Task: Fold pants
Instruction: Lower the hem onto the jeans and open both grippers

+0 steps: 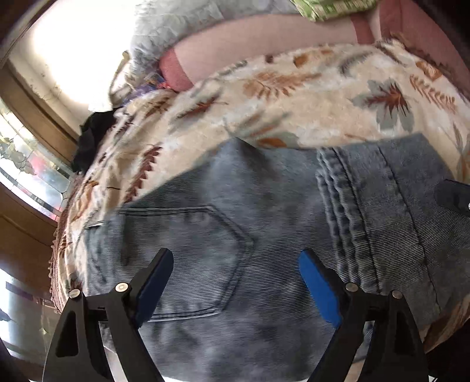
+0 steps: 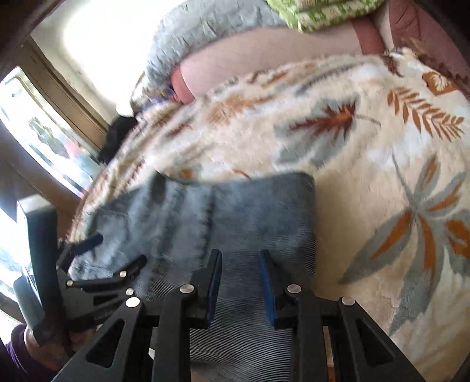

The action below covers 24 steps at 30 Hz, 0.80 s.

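I see the pants [image 1: 264, 205]: faded blue-grey denim w/ fine diagonal ribbing, lying folded on the bed over a fuzzy cream blanket [image 1: 293, 97] printed w/ rust and grey leaves. From the left wrist view a five-sided back pocket [image 1: 188, 258] w/ stitched edges faces up, and a thick double-stitched seam [image 1: 337, 199] runs down the middle. In the right wrist view the far edge of the denim looks like a soft rounded fold, blurred. Behind the blanket sit a pale pink pillow [image 1: 264, 38], a grey quilted cover [image 1: 188, 26] and a green patterned cloth [image 1: 335, 8].

My left tongs [image 1: 236, 264] are spread wide, blue pads over the pocket area, nothing between them. My right tongs [image 2: 239, 261] are parted narrower, pads above the ribbed denim, gripping nothing; can't tell if they touch it.
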Tool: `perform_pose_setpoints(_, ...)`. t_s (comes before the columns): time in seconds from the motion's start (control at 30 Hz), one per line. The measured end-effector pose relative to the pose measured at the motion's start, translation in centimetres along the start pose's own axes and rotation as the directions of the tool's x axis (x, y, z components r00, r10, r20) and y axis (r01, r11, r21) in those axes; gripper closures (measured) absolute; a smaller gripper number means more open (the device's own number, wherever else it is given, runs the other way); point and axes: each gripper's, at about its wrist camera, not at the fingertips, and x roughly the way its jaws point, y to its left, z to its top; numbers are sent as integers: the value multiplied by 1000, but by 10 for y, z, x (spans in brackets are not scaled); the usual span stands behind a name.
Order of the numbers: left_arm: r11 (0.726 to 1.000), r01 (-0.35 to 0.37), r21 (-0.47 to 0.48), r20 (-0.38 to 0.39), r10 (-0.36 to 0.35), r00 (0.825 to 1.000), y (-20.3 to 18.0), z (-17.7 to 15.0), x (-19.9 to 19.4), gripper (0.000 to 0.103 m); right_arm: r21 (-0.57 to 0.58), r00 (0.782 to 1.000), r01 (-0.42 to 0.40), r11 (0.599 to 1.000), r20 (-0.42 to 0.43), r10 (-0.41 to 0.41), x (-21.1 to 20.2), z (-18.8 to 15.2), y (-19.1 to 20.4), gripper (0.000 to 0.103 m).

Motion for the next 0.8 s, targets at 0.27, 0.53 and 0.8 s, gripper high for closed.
perform_pose_setpoints(0.27,987,-100,-126,145,118,982,80,-27,-47,15,-130,975,-100,986,186,124,-34,-9,58,74)
perform_pose_setpoints(0.53,968,-53,-244,180,99,979,136,-51,-65,15,-252,979,-68,965,169,112,-39,-21,131,74)
perform_pose_setpoints(0.8,949,-8,-314,180,68,981,167,-66,-58,15,-351,990,88,932,134,-43,-23,-29,185,74)
